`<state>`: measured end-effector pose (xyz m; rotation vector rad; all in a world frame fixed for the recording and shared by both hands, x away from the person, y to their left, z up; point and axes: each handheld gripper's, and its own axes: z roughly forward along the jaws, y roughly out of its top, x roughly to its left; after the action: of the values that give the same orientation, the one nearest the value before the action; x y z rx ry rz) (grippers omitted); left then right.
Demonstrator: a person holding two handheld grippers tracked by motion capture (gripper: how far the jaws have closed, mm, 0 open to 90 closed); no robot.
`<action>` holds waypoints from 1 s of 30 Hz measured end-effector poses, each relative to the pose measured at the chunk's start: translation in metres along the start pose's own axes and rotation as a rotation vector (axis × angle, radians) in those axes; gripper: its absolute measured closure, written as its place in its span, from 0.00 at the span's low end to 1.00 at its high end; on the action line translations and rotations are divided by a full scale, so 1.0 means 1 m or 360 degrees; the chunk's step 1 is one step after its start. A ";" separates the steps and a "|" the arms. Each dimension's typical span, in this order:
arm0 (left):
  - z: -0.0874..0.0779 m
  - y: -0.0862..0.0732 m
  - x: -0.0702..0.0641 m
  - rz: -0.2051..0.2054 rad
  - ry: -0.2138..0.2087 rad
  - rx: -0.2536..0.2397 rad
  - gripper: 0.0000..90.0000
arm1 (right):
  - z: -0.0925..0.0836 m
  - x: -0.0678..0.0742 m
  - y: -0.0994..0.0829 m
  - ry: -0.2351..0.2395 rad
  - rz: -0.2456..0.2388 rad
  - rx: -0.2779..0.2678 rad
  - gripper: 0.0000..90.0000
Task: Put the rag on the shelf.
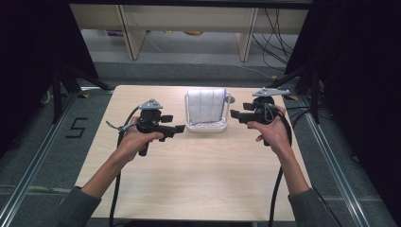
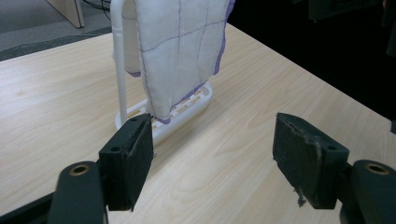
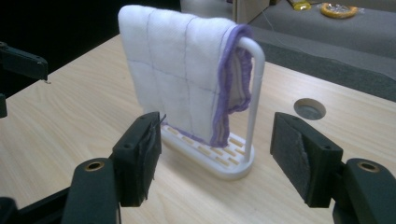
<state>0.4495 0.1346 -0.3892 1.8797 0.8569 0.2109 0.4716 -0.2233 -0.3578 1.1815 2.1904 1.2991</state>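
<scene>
The left hand-held gripper [image 1: 180, 128] and the right hand-held gripper [image 1: 234, 115] were both wide open, holding nothing, one on each side of the white rack [image 1: 206, 126] with its cloth [image 1: 206, 106].

I hold 2 grippers above the table: left gripper [image 1: 180, 128] and right gripper [image 1: 233, 114] face each other, jaws spread wide, gripping nothing.
</scene>
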 end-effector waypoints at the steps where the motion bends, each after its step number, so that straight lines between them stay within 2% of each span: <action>1: -0.001 -0.001 0.000 0.0000 -0.0006 0.0002 0.32 | 0.000 0.002 -0.002 0.0015 0.0014 0.0010 0.38; 5: -0.004 -0.007 -0.002 0.0007 -0.0003 0.0003 0.31 | 0.001 0.004 -0.009 0.0033 -0.0007 0.0008 0.38; 8: -0.005 -0.011 -0.003 0.0009 -0.0006 0.0004 0.31 | 0.001 0.009 -0.015 0.0035 0.0033 0.0017 0.37; 9: -0.005 -0.014 -0.004 0.0018 -0.0003 0.0004 0.31 | 0.001 0.007 -0.016 0.0034 -0.0021 0.0013 0.37; 13: -0.005 -0.022 -0.007 0.0029 -0.0018 0.0022 0.30 | 0.001 0.014 -0.024 0.0063 0.0023 0.0035 0.35; 17: -0.006 -0.028 -0.009 0.0031 -0.0019 0.0024 0.30 | 0.001 0.016 -0.031 0.0065 0.0016 0.0046 0.35; 18: -0.006 -0.029 -0.009 0.0034 -0.0025 0.0028 0.30 | 0.001 0.016 -0.032 0.0069 -0.0006 0.0028 0.35; 21: -0.005 -0.033 -0.010 0.0027 -0.0035 0.0032 0.30 | 0.003 0.018 -0.039 0.0080 0.0022 0.0037 0.34; 23: -0.006 -0.037 -0.010 0.0040 -0.0018 0.0040 0.30 | 0.004 0.017 -0.041 0.0085 0.0017 0.0044 0.34; 26: -0.006 -0.042 -0.010 0.0044 -0.0011 0.0047 0.30 | 0.003 0.018 -0.045 0.0094 0.0051 0.0073 0.34; 27: -0.006 -0.044 -0.011 0.0036 -0.0003 0.0053 0.30 | 0.004 0.017 -0.047 0.0084 0.0024 0.0055 0.34; 28: -0.006 -0.046 -0.011 0.0029 -0.0008 0.0052 0.30 | 0.003 0.019 -0.048 0.0091 0.0053 0.0081 0.34; 30: -0.006 -0.051 -0.011 0.0038 -0.0013 0.0060 0.30 | 0.004 0.019 -0.051 0.0103 0.0040 0.0063 0.34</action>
<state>0.4143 0.1436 -0.4271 1.9252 0.8385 0.2030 0.4377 -0.2184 -0.4004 1.2013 2.2633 1.3277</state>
